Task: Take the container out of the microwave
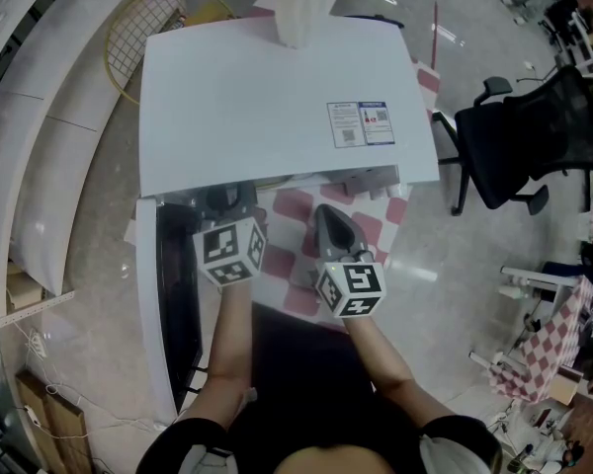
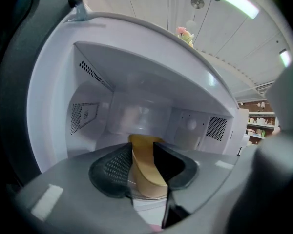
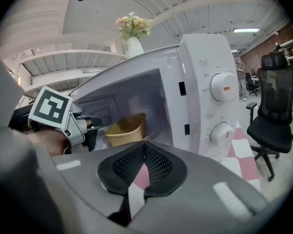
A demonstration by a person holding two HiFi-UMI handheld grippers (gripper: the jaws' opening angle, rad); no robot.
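The microwave [image 1: 277,97] stands on the table [image 1: 298,265], door [image 1: 168,304] swung open at its left, a vase [image 1: 301,3] on top. The container [image 3: 126,129] sits inside, between the left gripper's [image 2: 142,150] jaws. The right gripper [image 3: 144,145] is before the microwave. A chair [image 1: 534,136] stands well right.

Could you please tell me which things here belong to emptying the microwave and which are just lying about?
Job: white microwave with open door; tan paper bowl inside it; left gripper, jaws open at the bowl.
Lying about: black office chair; white vase of flowers; red-and-white checked cloth.
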